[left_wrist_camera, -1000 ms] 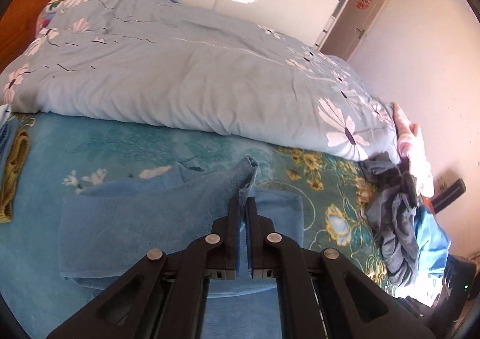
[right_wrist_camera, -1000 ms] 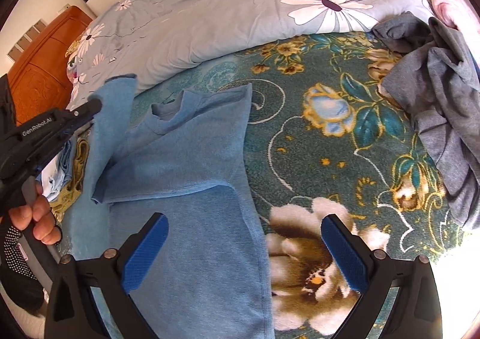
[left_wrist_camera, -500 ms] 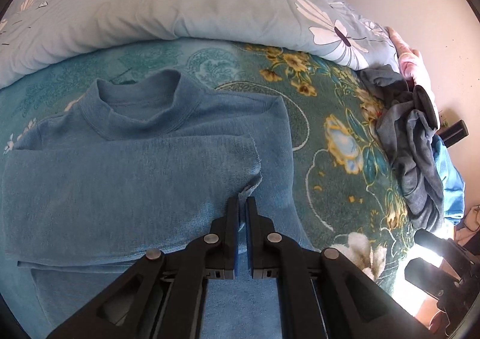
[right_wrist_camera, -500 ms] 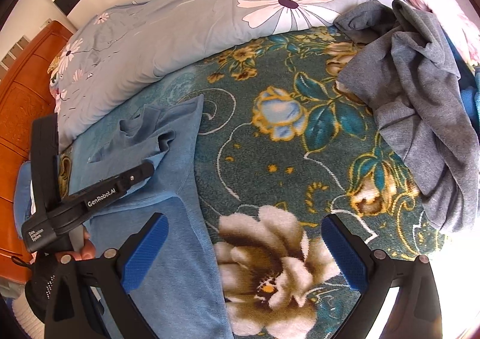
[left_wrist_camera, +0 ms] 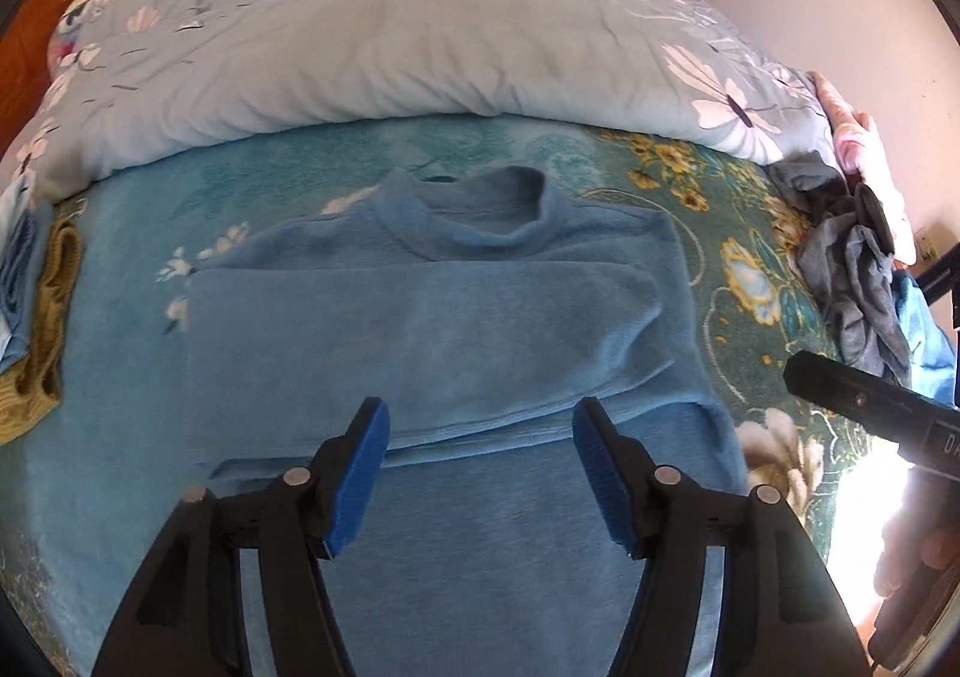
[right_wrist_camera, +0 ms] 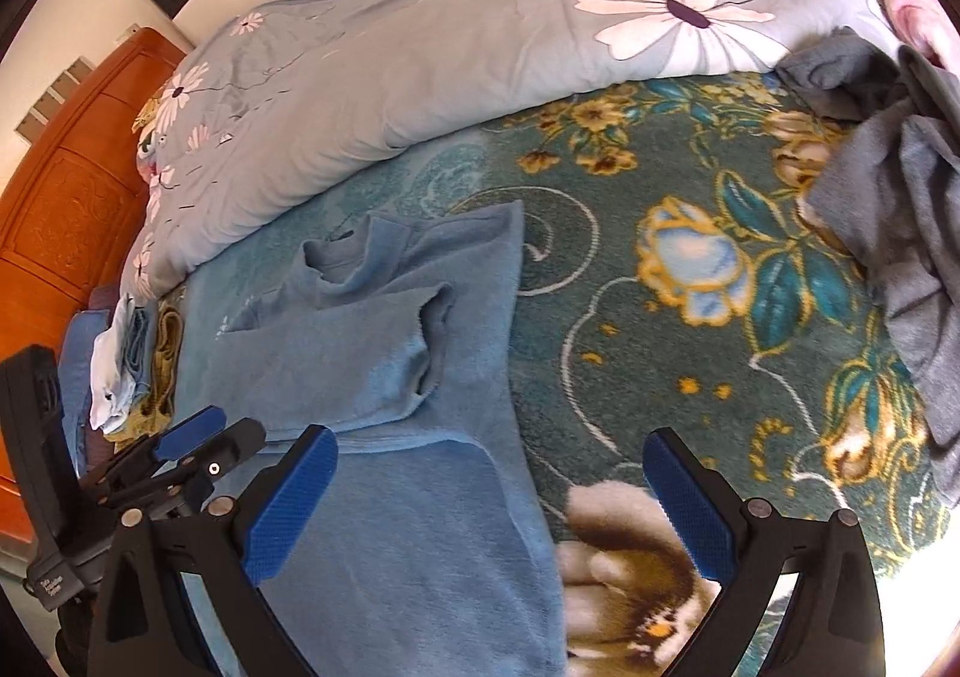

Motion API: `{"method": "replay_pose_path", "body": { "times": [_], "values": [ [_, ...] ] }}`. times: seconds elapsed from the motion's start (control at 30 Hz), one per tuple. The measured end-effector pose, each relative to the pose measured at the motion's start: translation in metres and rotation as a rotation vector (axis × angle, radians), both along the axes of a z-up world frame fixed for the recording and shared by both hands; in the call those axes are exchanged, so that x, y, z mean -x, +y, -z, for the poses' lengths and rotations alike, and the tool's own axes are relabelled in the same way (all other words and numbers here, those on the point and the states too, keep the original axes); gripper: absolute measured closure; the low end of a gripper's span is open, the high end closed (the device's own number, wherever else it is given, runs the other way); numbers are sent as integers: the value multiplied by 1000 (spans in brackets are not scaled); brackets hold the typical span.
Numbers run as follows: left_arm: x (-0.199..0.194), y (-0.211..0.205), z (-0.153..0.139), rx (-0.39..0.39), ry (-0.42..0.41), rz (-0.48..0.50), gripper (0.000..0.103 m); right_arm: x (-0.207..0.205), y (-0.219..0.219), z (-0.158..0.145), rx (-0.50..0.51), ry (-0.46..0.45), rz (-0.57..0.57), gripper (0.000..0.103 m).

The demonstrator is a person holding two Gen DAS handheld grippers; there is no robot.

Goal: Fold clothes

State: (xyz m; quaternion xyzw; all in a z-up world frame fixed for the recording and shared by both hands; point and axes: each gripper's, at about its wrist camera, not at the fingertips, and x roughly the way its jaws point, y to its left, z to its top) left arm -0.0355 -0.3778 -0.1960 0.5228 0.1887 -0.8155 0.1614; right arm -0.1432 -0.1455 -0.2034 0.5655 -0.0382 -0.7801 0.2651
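Observation:
A light blue sweater (left_wrist_camera: 456,329) lies flat on the floral bedspread, collar toward the quilt, with one sleeve (left_wrist_camera: 420,341) folded across its chest. My left gripper (left_wrist_camera: 480,425) hovers just above the sweater's middle, open, nothing between its blue pads. The same sweater (right_wrist_camera: 384,341) shows in the right wrist view, its sleeve cuff (right_wrist_camera: 435,341) resting near the right side. My right gripper (right_wrist_camera: 489,473) stands open over the sweater's right edge and the bedspread. The left gripper (right_wrist_camera: 192,437) appears at the lower left of that view.
A rolled blue-grey flowered quilt (left_wrist_camera: 384,47) lies along the far side. Folded garments, pale blue and mustard (right_wrist_camera: 141,365), are stacked at the left. A heap of grey clothes (right_wrist_camera: 888,209) sits at the right. A wooden headboard (right_wrist_camera: 66,209) stands at far left.
My left gripper has opened and let go of the sleeve, which now lies across the sweater's chest. That gripper has drawn back toward the sweater's hem. The right gripper stays open.

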Motion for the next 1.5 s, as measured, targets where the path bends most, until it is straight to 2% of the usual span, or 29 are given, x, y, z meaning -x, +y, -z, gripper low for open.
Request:
{"method": "replay_pose_path", "body": {
  "times": [0.1,0.17,0.3,0.37,0.5,0.57,0.67,0.9,1.07,1.3,1.37,1.5],
  "values": [
    [-25,-30,2,-18,-27,-94,37,5,-27,5,25,-6,-41,3],
    [-41,-47,3,-22,-34,-148,37,8,-44,10,26,-14,-70,16],
    [-63,-71,7,-27,-49,-223,37,10,-69,26,-11,-38,-135,26],
    [-70,-79,8,-33,-51,-248,37,10,-75,30,-18,-43,-150,36],
    [-72,-84,12,-49,-50,-252,37,11,-83,34,-22,-49,-192,42],
    [-71,-84,14,-58,-49,-246,37,13,-86,39,-40,-65,-204,51],
    [-68,-82,16,-71,-52,-234,37,14,-89,47,-68,-85,-215,60],
    [-63,-82,18,-83,-54,-225,37,20,-75,54,-36,-154,-151,71],
    [-62,-84,18,-94,-54,-233,37,25,-73,56,-17,-179,-138,100],
    [-61,-84,17,-100,-52,-239,37,20,-60,33,-16,-109,-133,101],
    [-59,-83,17,-104,-51,-239,37,19,-55,35,-37,-107,-129,101],
    [-57,-81,17,-107,-48,-234,37,21,-44,52,-32,-167,-102,101]
  ]
}}
